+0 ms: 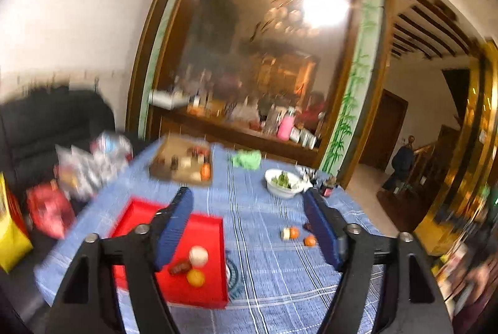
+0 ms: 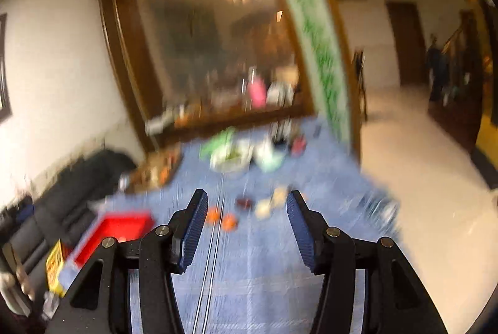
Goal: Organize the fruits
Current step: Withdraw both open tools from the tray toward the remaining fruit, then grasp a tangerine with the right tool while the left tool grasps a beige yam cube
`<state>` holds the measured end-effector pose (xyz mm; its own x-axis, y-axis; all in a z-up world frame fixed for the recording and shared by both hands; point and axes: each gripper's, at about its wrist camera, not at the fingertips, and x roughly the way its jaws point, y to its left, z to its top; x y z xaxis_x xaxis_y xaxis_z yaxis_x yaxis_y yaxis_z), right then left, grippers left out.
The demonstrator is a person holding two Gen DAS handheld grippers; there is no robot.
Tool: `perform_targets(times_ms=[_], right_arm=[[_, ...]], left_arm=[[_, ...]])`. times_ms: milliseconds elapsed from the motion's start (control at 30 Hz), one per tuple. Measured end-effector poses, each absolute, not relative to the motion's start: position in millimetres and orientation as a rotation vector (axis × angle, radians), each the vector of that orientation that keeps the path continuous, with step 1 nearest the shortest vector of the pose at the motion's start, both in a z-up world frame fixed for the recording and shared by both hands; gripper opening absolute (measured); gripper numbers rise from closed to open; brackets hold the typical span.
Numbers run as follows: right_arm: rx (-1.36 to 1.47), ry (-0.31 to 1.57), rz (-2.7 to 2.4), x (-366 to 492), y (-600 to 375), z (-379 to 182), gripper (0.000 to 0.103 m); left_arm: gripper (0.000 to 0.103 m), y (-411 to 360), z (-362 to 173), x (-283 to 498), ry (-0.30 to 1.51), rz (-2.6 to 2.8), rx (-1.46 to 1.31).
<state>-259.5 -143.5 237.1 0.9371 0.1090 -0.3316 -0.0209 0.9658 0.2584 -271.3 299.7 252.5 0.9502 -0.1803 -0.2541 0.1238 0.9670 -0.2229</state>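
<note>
A red tray [image 1: 214, 228] lies on the blue checked tablecloth [image 1: 264, 271]. In it are a white round fruit [image 1: 198, 255], a dark red fruit [image 1: 180, 268] and an orange [image 1: 195, 278]. More small fruits lie loose on the cloth to the right: an orange one [image 1: 310, 240] and an orange and white pair [image 1: 290, 233]. My left gripper [image 1: 247, 200] is open and empty above the cloth beside the tray. My right gripper [image 2: 247, 203] is open and empty; its view is blurred, with orange fruits [image 2: 222, 218], a dark fruit [image 2: 244, 203] and pale fruits [image 2: 267, 206] ahead, and the red tray [image 2: 118, 228] at left.
A white bowl of greens [image 1: 284, 183], a green cloth [image 1: 247, 159] and a cardboard box of small items [image 1: 183, 161] stand at the far end. Bags [image 1: 81, 169] lie on a black sofa at left. The table edge drops to the floor at right.
</note>
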Motion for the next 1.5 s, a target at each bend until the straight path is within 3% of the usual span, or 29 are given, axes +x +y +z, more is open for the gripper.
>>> perform_targets(times_ms=[67, 133, 267, 400, 467, 500, 567, 600, 667, 700, 1133, 1167, 1200, 1433, 1500], right_arm=[[0.245, 0.257, 0.048, -278, -157, 281, 0.063], [0.249, 0.185, 0.069, -292, -166, 315, 0.081], [0.206, 0.177, 0.098, -284, -157, 328, 0.083], [0.181, 0.341, 0.174, -225, -125, 277, 0.082], [0.195, 0.448, 0.200, -185, -109, 240, 0.071], [0.198, 0.507, 0.213, -163, -99, 218, 0.059], [0.191, 0.604, 0.232, -128, -81, 181, 0.053], [0.189, 0.635, 0.237, -116, -77, 165, 0.053], [0.183, 0.706, 0.242, -87, -62, 131, 0.053], [0.191, 0.743, 0.256, -72, -57, 116, 0.053], [0.127, 0.901, 0.265, 11, -33, 22, 0.052], [0.133, 0.911, 0.272, 14, -32, 18, 0.050], [0.135, 0.919, 0.274, 16, -33, 15, 0.035], [0.217, 0.875, 0.234, 9, -59, 26, 0.035], [0.256, 0.863, 0.215, 8, -69, 28, 0.035]], left_arm=[[0.084, 292, 276, -282, 0.227, -0.144, -0.152], [0.091, 284, 296, -289, 0.178, -0.133, -0.102], [0.095, 267, 306, -266, 0.192, -0.166, -0.072], [0.095, 246, 277, -209, 0.376, -0.286, -0.112], [0.095, 238, 256, -179, 0.468, -0.346, -0.150], [0.095, 235, 245, -163, 0.510, -0.368, -0.166], [0.091, 225, 219, -134, 0.571, -0.388, -0.177], [0.086, 221, 210, -123, 0.586, -0.387, -0.181], [0.056, 214, 184, -92, 0.665, -0.395, -0.204], [0.052, 211, 171, -78, 0.704, -0.409, -0.222], [0.051, 163, 47, 30, 0.998, -0.394, -0.353], [0.051, 160, 43, 33, 1.005, -0.393, -0.349], [0.051, 155, 38, 37, 1.009, -0.389, -0.336], [0.051, 130, 19, 53, 1.017, -0.394, -0.278], [0.047, 121, 15, 54, 1.013, -0.390, -0.234]])
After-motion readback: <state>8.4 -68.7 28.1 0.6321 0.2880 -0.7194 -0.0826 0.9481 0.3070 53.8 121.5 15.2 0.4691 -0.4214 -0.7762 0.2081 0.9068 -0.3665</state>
